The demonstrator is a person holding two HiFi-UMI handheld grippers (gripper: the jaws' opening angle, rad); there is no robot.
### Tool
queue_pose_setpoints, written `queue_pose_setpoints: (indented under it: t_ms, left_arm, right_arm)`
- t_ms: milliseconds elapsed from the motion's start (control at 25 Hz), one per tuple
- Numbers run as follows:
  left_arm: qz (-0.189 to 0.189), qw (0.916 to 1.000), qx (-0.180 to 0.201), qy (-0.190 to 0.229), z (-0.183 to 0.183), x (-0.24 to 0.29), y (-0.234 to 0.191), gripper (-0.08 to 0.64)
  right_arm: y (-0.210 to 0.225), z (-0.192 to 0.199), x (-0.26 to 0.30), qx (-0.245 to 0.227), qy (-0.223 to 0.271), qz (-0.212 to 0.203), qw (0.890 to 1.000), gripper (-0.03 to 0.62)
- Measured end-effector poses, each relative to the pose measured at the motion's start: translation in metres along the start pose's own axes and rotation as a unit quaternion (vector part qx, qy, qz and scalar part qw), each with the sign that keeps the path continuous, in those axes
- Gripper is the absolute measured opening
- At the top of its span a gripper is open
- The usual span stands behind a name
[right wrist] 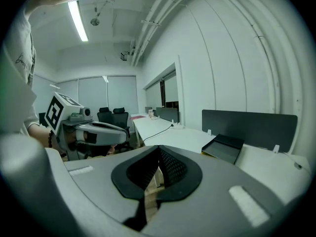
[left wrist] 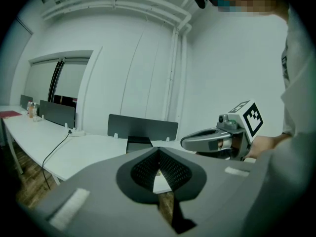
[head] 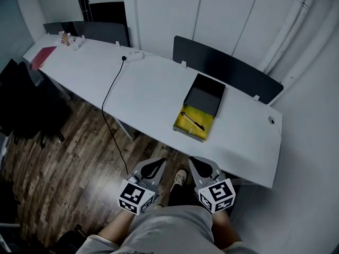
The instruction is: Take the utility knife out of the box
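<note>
Right gripper (head: 193, 162) (jaws closed, empty, like left gripper (head: 160, 163)) is nearer the box (head: 186, 133); knife (head: 192, 120) lies diagonally inside, ahead.

Readable text: none in any view.
Cube (head: 136, 197) on the left gripper (head: 158, 164): black-and-white square patterns only, no letters or digits.
Cube (head: 217, 196) on the right gripper (head: 194, 162): the same kind of patterns.
Shirt (right wrist: 19, 43) print: too small and blurred to read.

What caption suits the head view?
Left gripper and right gripper, both shut, near a table; utility knife lies in open box.
</note>
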State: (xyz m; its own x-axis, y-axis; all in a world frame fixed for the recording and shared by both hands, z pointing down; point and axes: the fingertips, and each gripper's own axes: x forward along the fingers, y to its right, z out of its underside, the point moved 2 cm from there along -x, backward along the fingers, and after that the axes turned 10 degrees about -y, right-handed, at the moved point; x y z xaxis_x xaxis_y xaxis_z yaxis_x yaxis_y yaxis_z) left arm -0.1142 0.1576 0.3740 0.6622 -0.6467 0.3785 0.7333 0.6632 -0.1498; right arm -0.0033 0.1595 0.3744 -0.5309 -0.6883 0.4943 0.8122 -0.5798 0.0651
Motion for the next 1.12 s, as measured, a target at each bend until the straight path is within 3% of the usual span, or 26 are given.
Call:
queue_pose_setpoints:
  t_ms: [680,1120]
  left_arm:
    - [-0.029,0.9995,-0.005,-0.007,-0.073,0.129,-0.041,0.000]
    - [-0.041,0.9991,-0.003,-0.015,-0.096,0.186,-0.050,0.001]
  right_arm:
    - [0.136,-0.055,0.063,-0.014,-0.003,-0.039,0.999,0.015]
    - [0.195,-0.061,0.080,-0.017,-0.016,-0.051,0.998,0.015]
